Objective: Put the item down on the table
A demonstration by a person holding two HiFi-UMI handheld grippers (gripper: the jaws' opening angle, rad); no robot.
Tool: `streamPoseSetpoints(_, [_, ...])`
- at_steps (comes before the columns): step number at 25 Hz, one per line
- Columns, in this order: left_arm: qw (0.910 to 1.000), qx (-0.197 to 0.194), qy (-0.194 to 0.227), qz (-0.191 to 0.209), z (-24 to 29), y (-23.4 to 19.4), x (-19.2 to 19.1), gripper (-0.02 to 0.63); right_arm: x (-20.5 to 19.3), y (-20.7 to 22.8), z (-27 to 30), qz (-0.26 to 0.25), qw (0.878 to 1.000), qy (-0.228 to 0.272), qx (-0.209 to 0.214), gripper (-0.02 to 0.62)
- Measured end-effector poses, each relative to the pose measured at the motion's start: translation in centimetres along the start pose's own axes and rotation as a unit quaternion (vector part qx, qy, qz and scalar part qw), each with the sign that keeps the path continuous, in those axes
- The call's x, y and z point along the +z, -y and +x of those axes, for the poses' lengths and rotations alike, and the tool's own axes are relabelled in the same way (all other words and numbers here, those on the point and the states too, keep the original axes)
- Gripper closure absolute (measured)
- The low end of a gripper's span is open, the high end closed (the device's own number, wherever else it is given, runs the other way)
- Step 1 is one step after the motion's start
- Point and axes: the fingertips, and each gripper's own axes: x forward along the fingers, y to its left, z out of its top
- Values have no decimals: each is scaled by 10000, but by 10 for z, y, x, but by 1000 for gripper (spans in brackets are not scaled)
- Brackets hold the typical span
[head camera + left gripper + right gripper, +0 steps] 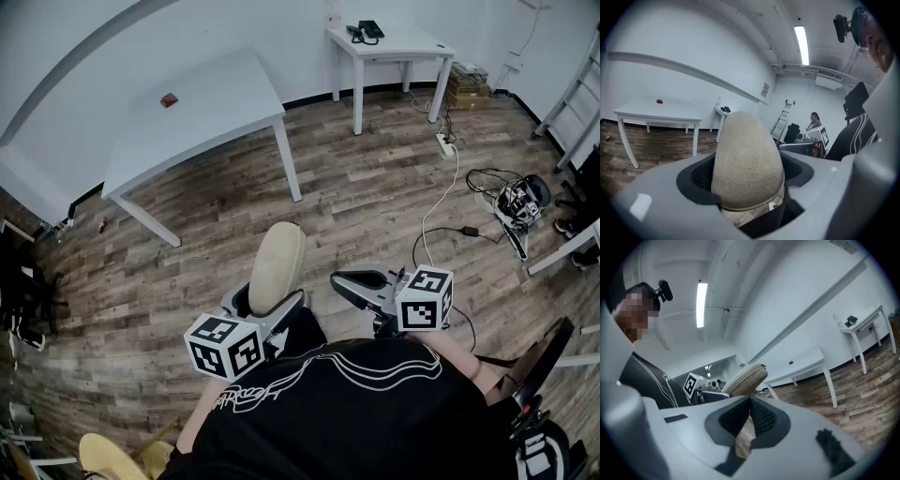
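Well apart from the white table (pixel 206 103), carried over the floor: beige felt item (pixel 747 159), clamped across wide-set jaws of the left gripper (pixel 267 305) (likely light, soft, unbreakable). Best held mid-body. Right gripper (pixel 749 404) closed, empty.

I count two white tables: the large table (pixel 202 108) and one small table (pixel 403 42) to its right. One red thing (pixel 169 99) lies on the large table. There is one beige item (pixel 276 262).

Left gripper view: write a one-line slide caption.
Left gripper clamps a beige slipper, with a white table beyond.
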Motion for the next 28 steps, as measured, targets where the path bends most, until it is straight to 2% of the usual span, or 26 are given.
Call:
streamPoseSetpoints(7, [9999,-47,-113,-87,53,-98,45,225,44,89,74,144,9995,137,-256,586])
streamPoseSetpoints(13, [9995,37,-249,-201,93,-222,105,225,97,173,178,346,9988,159,-317,586])
streamPoseSetpoints(19, [9989,274,-249,-271,121,-334,160,225,155,229,278,223,9995,154,-158,586])
streamPoseSetpoints(23, [9988,337,-149,-318,127,-372,183,225,172,248,311,135,9997,110,-142,586])
streamPoseSetpoints(28, [9990,337,-99,-288,138,-391,197,225,176,266,324,210,9996,36,-163,586])
